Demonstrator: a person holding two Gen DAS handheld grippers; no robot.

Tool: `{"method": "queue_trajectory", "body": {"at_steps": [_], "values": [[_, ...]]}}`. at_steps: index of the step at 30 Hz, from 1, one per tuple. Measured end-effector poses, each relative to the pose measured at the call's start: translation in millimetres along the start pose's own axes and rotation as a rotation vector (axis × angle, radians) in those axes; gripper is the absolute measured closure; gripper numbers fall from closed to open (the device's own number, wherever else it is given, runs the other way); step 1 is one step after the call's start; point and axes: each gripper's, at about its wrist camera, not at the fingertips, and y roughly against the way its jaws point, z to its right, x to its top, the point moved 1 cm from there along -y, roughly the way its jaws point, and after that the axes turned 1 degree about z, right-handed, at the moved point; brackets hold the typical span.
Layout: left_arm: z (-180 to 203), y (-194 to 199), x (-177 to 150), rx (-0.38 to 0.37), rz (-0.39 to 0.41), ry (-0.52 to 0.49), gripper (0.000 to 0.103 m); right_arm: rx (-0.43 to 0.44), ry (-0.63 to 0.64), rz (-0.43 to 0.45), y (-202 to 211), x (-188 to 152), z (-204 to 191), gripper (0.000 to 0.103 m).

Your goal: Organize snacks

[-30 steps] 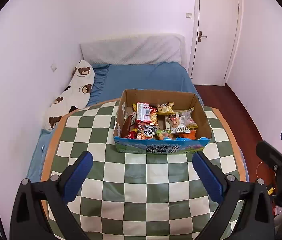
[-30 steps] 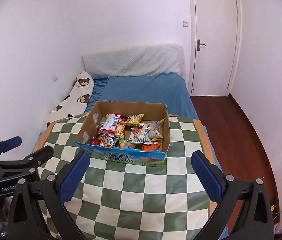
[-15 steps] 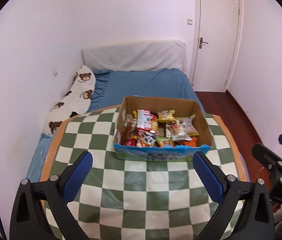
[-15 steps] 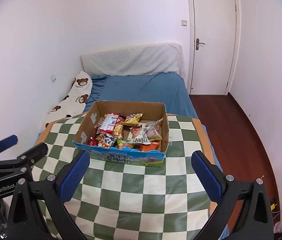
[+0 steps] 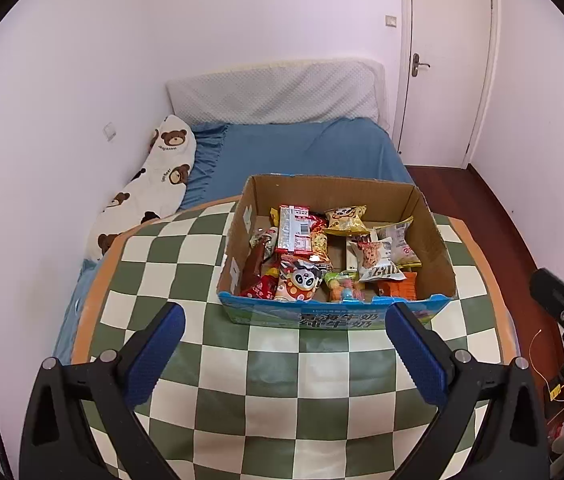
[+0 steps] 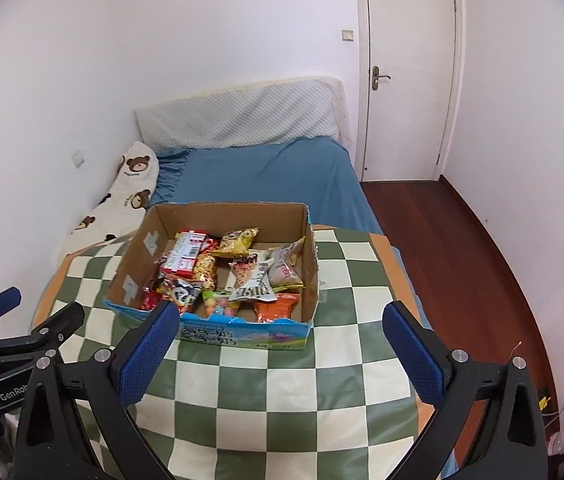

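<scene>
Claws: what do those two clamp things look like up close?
Each claw, left and right, is black, with angular arms, silver bolts and two blue ribbed pads. The left claw's body bears white lettering "GenRo", cut off. No hand or sleeve shows.

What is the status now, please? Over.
Left hand-held gripper open, empty; right hand-held gripper open, empty. Snack packets in cardboard box on checkered table, untouched. Nothing blocks the box.
</scene>
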Motion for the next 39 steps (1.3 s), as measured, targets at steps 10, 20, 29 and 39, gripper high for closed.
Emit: {"method": "queue_trajectory", "body": {"at_steps": [10,20,29,39], "values": [[0.8,-23.5,11.2,0.011,-0.009,0.013,0.000,-0.019,-0.013,-0.032,-35.0,4.9,-0.1,0.000],[0.4,-29.2,10.6,0.003,-0.015,0.017,0.000,-0.020,-0.001,-0.044,-39.3,2.0,-3.5,0.000],[2.5,-23.8,9.7,-0.005,-0.009,0.003,0.000,-0.020,0.004,-0.045,-39.0,2.8,-4.3,0.000],[5.1,-18.0,9.6,-0.003,-0.002,-0.004,0.000,-0.014,0.001,-0.042,-35.7,3.7,0.5,0.000]]}}
